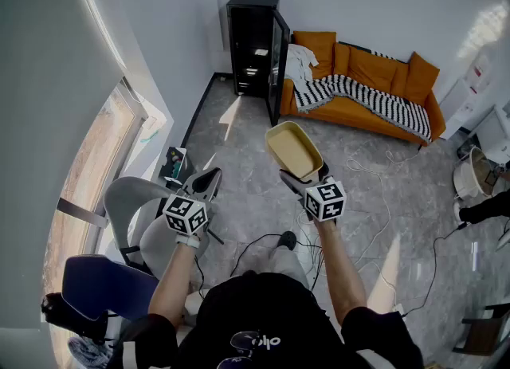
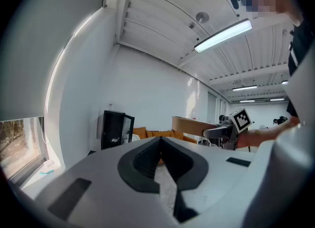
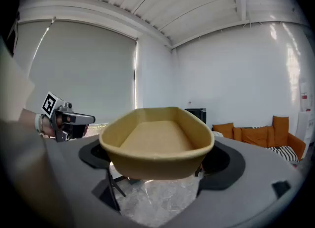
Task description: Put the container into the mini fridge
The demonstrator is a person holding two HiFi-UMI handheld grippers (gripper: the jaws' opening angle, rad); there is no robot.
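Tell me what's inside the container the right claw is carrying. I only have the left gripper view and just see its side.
Observer: Nothing. The right gripper view looks into the container, and it is empty.
Operator: How is it gripped?
Observer: The right claw clamps its near end from both sides, and the rest juts out forward.
Operator: Anything on the floor I should know about?
Observer: The head view shows cables trailing over the floor by the person's feet and out to the right.
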